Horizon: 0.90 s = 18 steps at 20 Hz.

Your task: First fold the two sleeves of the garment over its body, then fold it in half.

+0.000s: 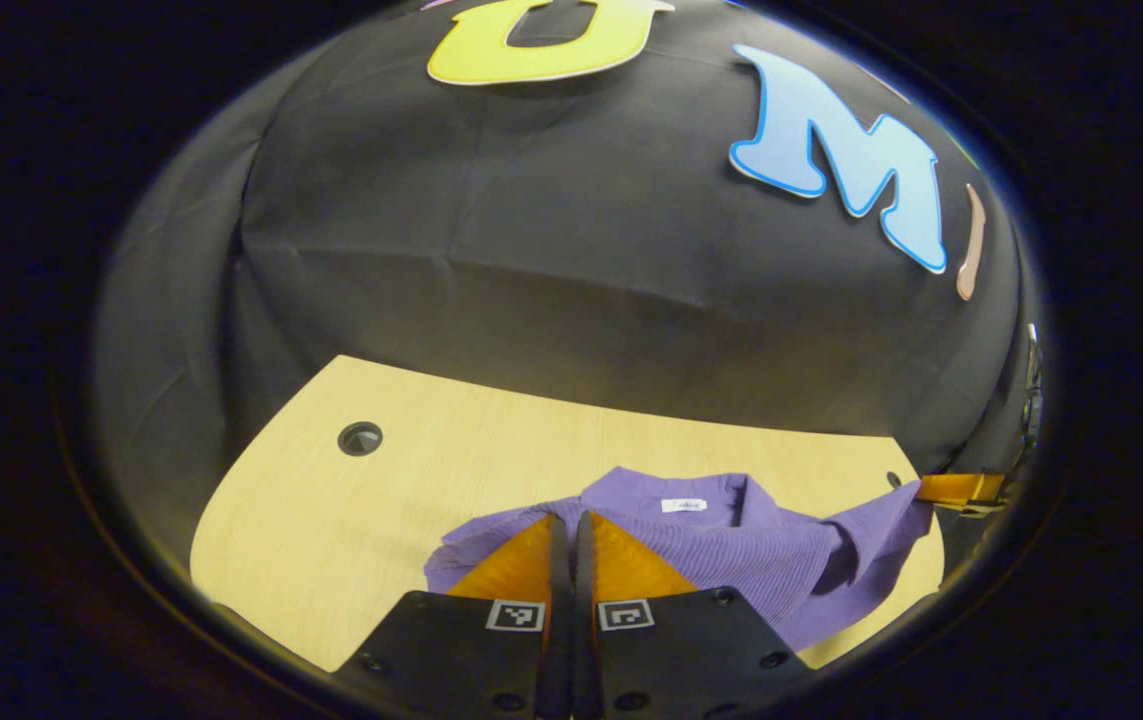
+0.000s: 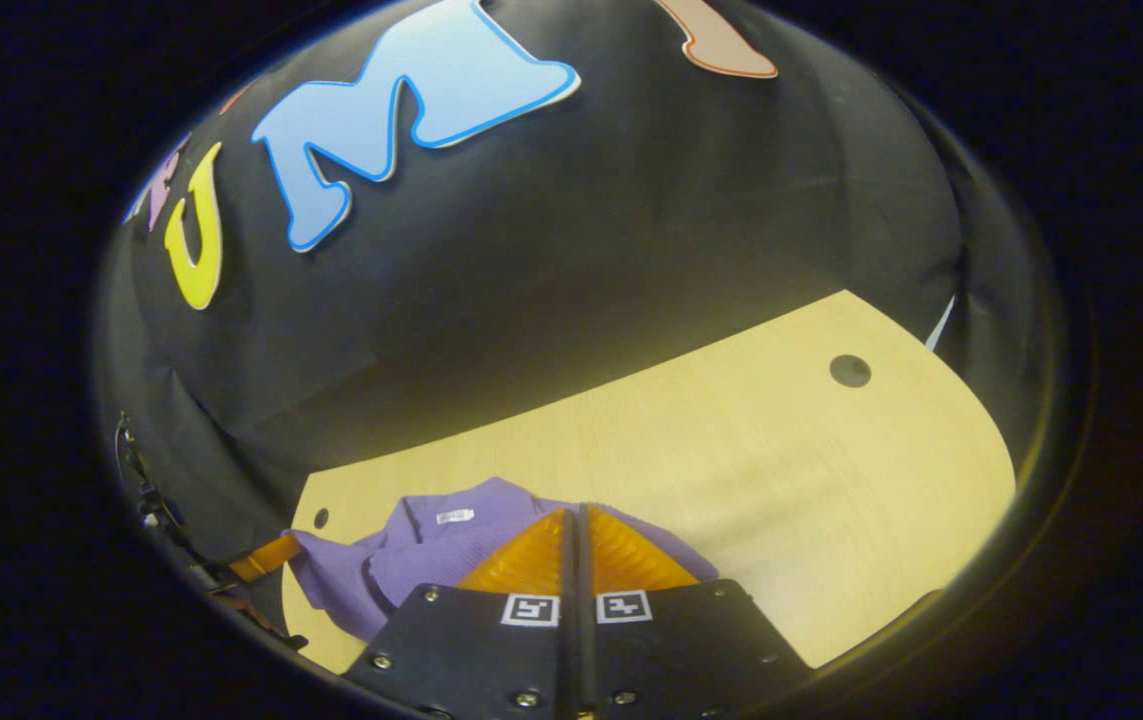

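Observation:
A purple garment (image 1: 731, 560) lies bunched on the pale wooden table (image 1: 331, 520), collar and white label turned up. In the left gripper view my left gripper (image 1: 571, 516) is shut, its fingertips pinching the fabric at the garment's near left side. Farther right, one sleeve (image 1: 881, 525) is pulled up off the table to my right gripper (image 1: 961, 488), which pinches its end. In the right gripper view my right gripper (image 2: 573, 510) is shut over the garment (image 2: 431, 550). At the left edge, the left gripper (image 2: 261, 562) holds a stretched piece of the purple cloth.
The table (image 2: 781, 480) has a round cable hole (image 1: 360, 438) at its far left and another hole (image 2: 849, 370) at its far right. The booth's black cloth wall stands right behind the table's back edge. Bare wood lies on both sides of the garment.

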### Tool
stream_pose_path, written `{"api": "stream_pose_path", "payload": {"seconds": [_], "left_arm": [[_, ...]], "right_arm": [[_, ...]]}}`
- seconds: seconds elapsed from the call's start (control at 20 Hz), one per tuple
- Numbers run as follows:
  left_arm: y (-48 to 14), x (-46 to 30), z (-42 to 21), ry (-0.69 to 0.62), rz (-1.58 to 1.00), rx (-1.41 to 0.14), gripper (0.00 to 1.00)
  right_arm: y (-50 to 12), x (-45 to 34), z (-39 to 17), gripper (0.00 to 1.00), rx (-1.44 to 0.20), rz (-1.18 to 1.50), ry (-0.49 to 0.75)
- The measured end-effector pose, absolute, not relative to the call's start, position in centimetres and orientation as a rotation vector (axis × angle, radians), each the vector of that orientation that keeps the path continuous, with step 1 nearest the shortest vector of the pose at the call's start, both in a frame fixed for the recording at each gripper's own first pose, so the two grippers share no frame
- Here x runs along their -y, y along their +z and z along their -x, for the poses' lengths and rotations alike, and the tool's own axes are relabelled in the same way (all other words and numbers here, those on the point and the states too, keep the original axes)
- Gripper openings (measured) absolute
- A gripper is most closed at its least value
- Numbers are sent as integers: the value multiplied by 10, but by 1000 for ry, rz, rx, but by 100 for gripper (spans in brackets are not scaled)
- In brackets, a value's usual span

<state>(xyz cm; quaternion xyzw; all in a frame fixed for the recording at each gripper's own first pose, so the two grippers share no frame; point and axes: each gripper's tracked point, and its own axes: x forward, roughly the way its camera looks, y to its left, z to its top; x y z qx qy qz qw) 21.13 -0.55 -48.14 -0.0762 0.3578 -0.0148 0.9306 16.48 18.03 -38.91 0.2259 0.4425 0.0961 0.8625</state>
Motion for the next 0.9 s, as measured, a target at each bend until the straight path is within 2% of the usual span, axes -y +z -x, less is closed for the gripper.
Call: {"api": "stream_pose_path", "payload": {"seconds": [0.5, 0.9], "left_arm": [[-499, 16, -276, -35, 135, -735, 5], [-558, 24, -280, -39, -1, -863, 5]], "right_arm": [[-416, -189, -238, 0, -909, -588, 145], [-465, -184, -254, 0, -952, -562, 83]]}}
